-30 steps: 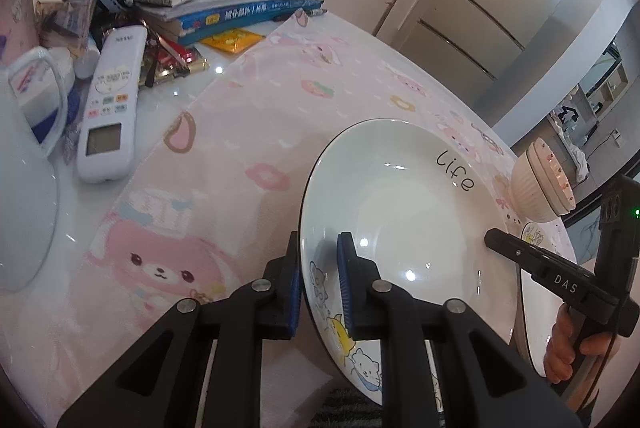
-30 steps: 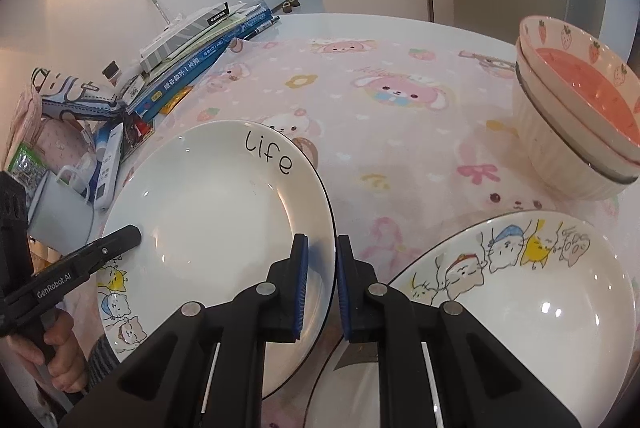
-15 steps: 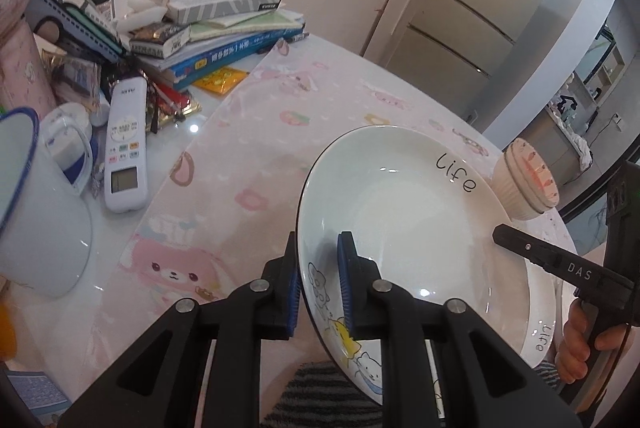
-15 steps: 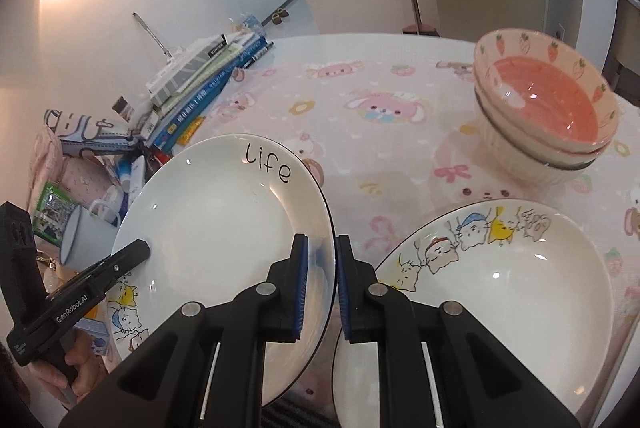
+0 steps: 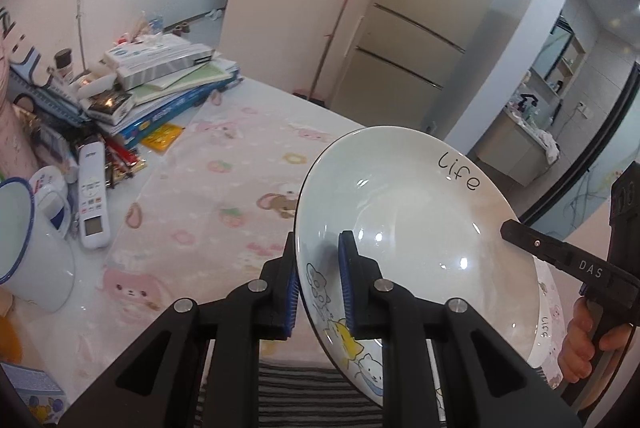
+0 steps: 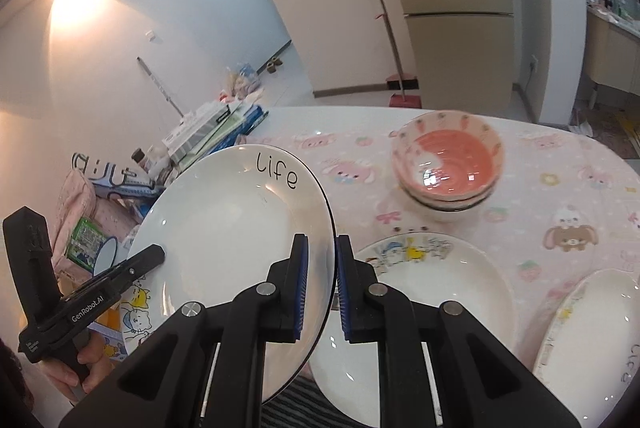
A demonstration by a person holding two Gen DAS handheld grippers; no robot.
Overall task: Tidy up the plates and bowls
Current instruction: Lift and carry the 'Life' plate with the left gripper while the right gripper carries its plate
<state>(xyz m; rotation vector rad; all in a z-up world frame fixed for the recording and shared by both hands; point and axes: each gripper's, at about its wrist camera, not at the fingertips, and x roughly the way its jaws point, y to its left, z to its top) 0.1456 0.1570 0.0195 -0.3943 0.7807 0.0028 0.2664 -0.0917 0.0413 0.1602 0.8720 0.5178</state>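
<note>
A white plate with "life" lettering and cartoon animals hangs tilted above the pink tablecloth, held from both sides. My left gripper is shut on its left rim. My right gripper is shut on the opposite rim, and its finger shows across the plate in the left wrist view. The same plate fills the left of the right wrist view. On the table lie a second cartoon plate and a third plate. A stack of pink strawberry bowls stands farther back.
A white enamel mug, a remote and a pile of books and boxes crowd the table's left side. A hand grips the right tool. A fridge and a broom stand beyond the table.
Both grippers have risen with the "life" plate between them, and the table now looks lower and farther off. The plate on the table beneath has come into fuller view.
</note>
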